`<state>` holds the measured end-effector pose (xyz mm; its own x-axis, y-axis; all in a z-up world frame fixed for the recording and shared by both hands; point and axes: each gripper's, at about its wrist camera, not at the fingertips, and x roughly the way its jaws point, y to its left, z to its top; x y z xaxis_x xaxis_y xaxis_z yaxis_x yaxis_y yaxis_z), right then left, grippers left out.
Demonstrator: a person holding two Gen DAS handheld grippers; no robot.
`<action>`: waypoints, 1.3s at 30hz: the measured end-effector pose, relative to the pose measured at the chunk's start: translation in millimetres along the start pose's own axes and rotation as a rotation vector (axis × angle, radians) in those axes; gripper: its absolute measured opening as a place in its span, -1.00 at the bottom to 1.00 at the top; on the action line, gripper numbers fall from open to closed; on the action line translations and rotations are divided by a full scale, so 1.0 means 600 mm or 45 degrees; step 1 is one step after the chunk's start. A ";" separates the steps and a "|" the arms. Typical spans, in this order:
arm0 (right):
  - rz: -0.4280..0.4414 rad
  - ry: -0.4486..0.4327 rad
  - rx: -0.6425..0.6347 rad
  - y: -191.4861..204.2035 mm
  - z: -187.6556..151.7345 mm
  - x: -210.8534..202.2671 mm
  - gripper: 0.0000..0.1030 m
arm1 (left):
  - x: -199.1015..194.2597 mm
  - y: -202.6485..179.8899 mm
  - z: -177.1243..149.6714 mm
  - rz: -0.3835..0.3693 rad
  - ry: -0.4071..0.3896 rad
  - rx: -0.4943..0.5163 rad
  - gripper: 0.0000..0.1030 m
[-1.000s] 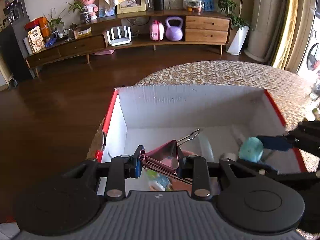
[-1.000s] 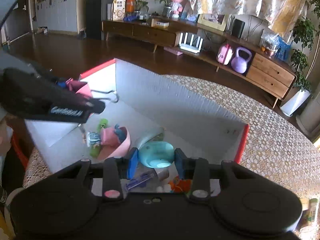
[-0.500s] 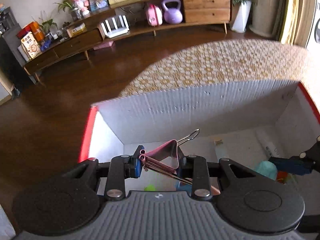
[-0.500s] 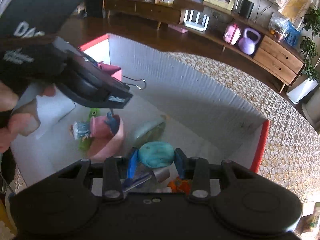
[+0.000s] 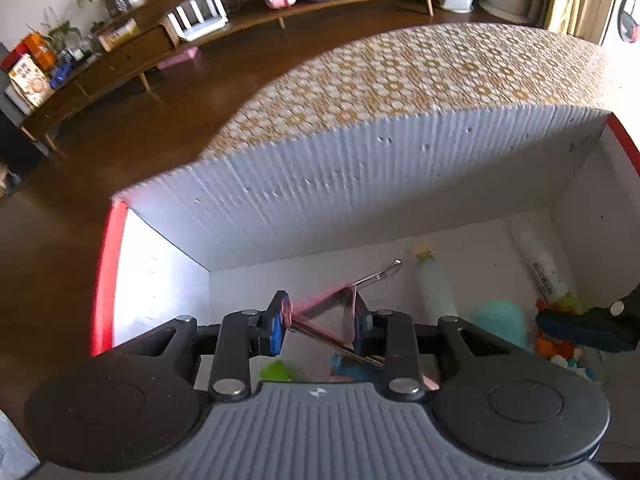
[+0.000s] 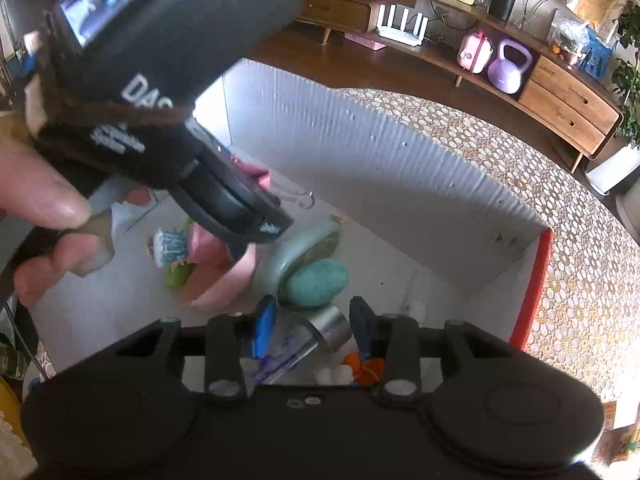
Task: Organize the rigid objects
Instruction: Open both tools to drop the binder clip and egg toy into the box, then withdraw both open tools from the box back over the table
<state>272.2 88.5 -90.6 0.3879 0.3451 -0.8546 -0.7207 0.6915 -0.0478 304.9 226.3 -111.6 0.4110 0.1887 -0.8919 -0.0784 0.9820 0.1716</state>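
Inside the white box (image 5: 360, 184), the left tool (image 5: 320, 320) clamps a pink binder clip (image 5: 340, 308); the right tool (image 6: 312, 324) is opening, empty, just above a teal egg-shaped object (image 6: 318, 282).

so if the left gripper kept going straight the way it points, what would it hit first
Probably the bare white floor of the box: the left gripper, shut on the pink binder clip, points steeply down into it. Depth is unclear, so the clip's wire handle might touch first.

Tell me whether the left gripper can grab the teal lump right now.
Probably not: the left gripper is shut on the pink binder clip, so its jaws are full, though nothing blocks the path to the teal lump.
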 end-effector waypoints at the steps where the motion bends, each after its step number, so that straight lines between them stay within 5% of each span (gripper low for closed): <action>1: -0.001 -0.003 0.001 -0.003 0.001 -0.002 -0.19 | 0.000 -0.002 -0.003 0.002 0.004 0.001 -0.40; 10: -0.003 -0.046 0.028 -0.007 -0.008 -0.025 -0.01 | -0.024 -0.015 -0.002 0.035 -0.037 0.033 -0.39; 22: -0.030 -0.086 0.027 -0.002 -0.031 -0.086 0.09 | -0.098 -0.027 -0.022 -0.054 -0.110 0.017 -0.38; 39: 0.014 -0.252 0.011 0.014 -0.083 -0.220 0.44 | -0.246 -0.048 -0.093 -0.092 -0.302 0.002 -0.38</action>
<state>186.4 17.1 -3.9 0.4861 0.4699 -0.7369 -0.7210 0.6921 -0.0343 195.7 170.3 -8.1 0.6174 0.1121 -0.7787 -0.0395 0.9930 0.1117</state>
